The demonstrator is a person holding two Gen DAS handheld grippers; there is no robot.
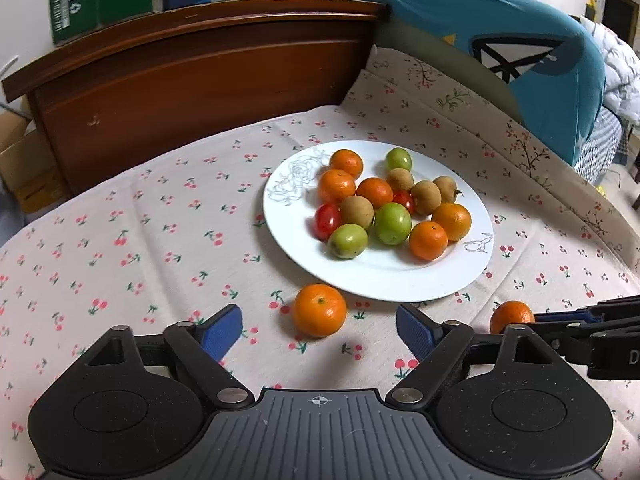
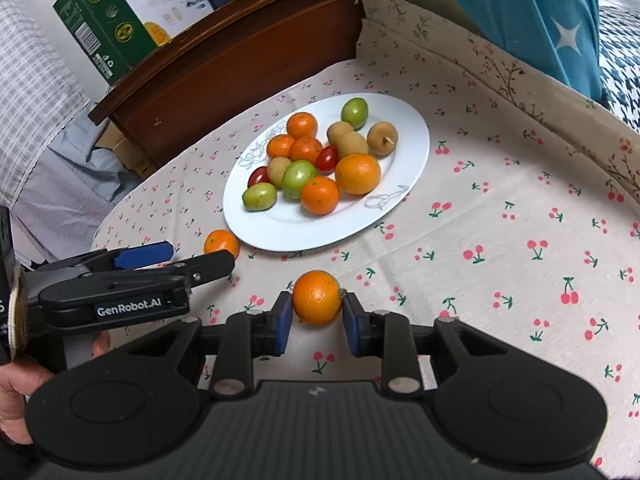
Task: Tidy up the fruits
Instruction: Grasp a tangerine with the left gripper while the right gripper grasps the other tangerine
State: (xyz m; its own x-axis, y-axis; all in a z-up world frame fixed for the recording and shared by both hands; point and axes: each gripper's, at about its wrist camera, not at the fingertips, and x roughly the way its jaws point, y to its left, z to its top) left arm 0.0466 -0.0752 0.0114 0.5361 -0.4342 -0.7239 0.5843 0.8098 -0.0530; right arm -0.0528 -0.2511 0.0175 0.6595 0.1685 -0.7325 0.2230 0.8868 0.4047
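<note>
**A:** Cherry-print tablecloth, wooden headboard behind, cartons on top of it. Item one: white plate on the cloth, loaded with small oranges, green fruits, brown fruits and cherry tomatoes in one mixed heap. What have you got off the plate?

**B:** Two loose oranges. Near orange lies on the cloth just short of the plate's front rim, ahead of your left gripper, whose blue pads are spread wide with nothing between them. Second orange sits between the pads of your right gripper; both pads look pressed to its sides, so I judge it gripped. Whether it is lifted or resting on the cloth I cannot tell.

**A:** Handling notes?

**B:** Judged light, firm-skinned but bruisable; the peel is dimpled and should not slip much on the pads. It will roll if you let it go on the flat cloth. Take it across the widest girth, as your right gripper does, with no more squeeze than holds it.

**A:** Orientation?

**B:** Nearly round, so no real long axis. The near orange shows its stem dimple upward and a little toward you. On the gripped one, a small dark nub shows at the right pad; stem direction is otherwise uncertain.
</note>
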